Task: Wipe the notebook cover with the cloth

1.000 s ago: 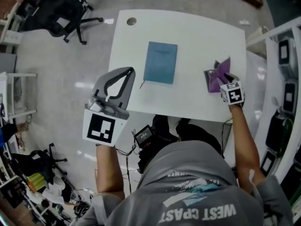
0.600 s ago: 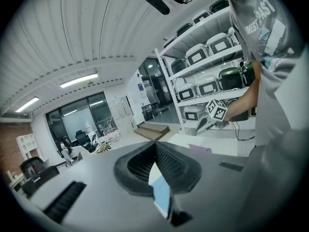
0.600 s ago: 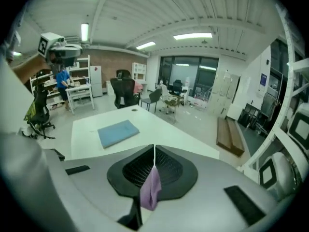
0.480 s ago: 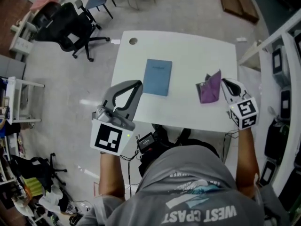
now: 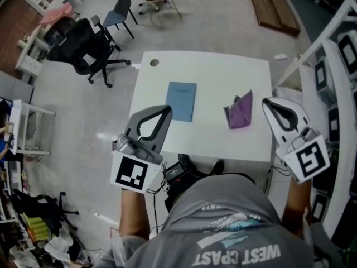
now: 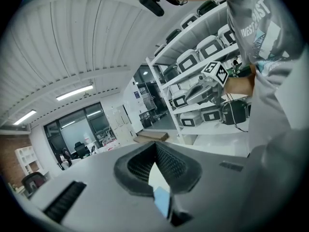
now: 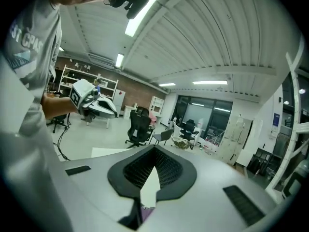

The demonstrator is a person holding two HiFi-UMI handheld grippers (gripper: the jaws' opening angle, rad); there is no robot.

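Observation:
A blue notebook (image 5: pixel 181 100) lies flat left of the middle of the white table (image 5: pixel 212 77). To its right a crumpled purple cloth (image 5: pixel 240 111) rests on the table. My left gripper (image 5: pixel 165 110) is held high over the table's front left edge, jaws shut and empty. My right gripper (image 5: pixel 266 101) is raised beside the table's right edge, shut, clear of the cloth with nothing in it. In the left gripper view a strip of the notebook (image 6: pixel 161 200) shows below the jaws. A bit of the cloth (image 7: pixel 145 211) shows in the right gripper view.
Black office chairs (image 5: pixel 83 44) stand on the floor left of the table. Shelves with devices (image 5: pixel 340 66) run along the right side, close to my right gripper. A cable hole (image 5: pixel 154 62) sits at the table's far left corner. Wooden boards (image 5: pixel 279 7) lie beyond.
My right gripper has come away from the cloth, closed, and risen back to the right. The cloth stays on the table. Both grippers and the head camera are higher above the table.

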